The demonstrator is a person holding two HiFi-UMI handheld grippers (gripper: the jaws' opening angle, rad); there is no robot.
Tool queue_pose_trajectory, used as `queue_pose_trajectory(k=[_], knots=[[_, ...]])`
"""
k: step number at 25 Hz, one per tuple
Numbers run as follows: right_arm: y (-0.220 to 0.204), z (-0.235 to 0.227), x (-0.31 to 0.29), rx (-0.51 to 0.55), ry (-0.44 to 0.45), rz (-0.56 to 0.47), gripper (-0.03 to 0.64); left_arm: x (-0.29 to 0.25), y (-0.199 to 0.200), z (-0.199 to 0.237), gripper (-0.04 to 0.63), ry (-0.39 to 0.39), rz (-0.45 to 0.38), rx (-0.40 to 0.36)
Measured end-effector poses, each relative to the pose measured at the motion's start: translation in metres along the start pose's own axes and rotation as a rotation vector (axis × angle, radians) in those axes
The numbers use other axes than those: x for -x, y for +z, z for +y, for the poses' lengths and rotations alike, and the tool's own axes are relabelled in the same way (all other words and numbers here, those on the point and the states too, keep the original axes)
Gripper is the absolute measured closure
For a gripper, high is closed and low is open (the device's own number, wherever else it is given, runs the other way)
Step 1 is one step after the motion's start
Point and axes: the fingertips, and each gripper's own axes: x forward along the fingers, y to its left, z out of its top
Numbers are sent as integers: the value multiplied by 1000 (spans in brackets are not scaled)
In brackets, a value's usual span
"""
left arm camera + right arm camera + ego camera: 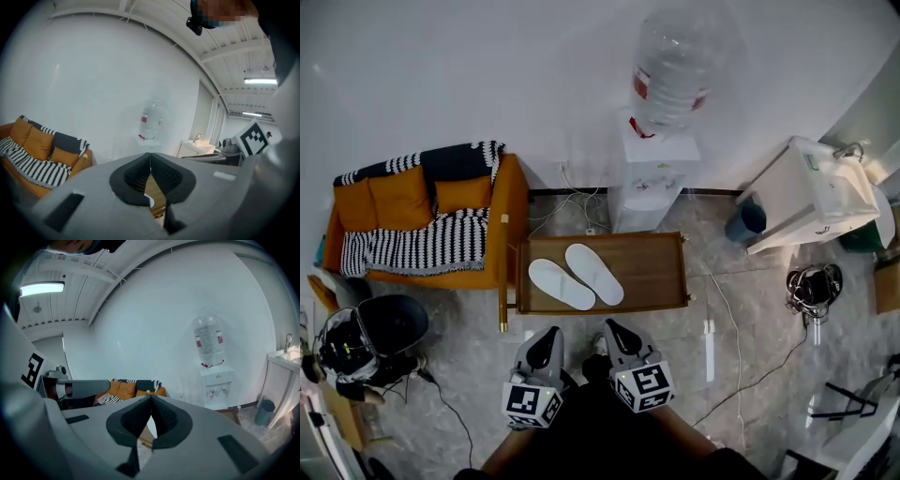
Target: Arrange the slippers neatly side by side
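While the two white slippers [562, 284] lie side by side on the low wooden table [661, 272] at frame centre, my left tongs [549, 334] and right tongs [610, 327] hang just below it, both closed on nothing.

Two white slippers: left slipper [562, 283], right slipper [594, 274]
One wooden table [661, 272]
One orange sofa [511, 211], one striped throw [422, 246] on it; cushion count unclear
One water dispenser [652, 187] with one bottle [675, 66]
One white sink unit [811, 192]
One blue-grey bin [750, 220]
Two grippers – left gripper [551, 334], right gripper [612, 327]
Two marker cubes, one per gripper – left cube [532, 403], right cube [644, 386]
Several floor cables [727, 319], exact number unclear
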Motion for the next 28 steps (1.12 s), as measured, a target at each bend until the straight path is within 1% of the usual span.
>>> queue_pose_trajectory(k=[6, 9, 12, 16, 21, 28], knots=[[-4, -17, -12, -1, 37, 28, 604, -12, 0, -2, 578, 44, 4, 9], [-4, -20, -19, 4, 53, 48, 604, -18, 1, 2, 578, 55, 7, 4], [-5, -27, -29, 11, 59, 66, 604, -27, 0, 6, 578, 61, 9, 15], [-6, -33, -47, 21, 51, 77, 604, -37, 0, 15, 578, 58, 9, 27], [-6, -35, -70, 34, 43, 91, 604, -52, -1, 29, 580, 29, 19, 26], [-17, -45, -101, 40, 11, 151, 603, -75, 17, 51, 580, -6, 9, -3]])
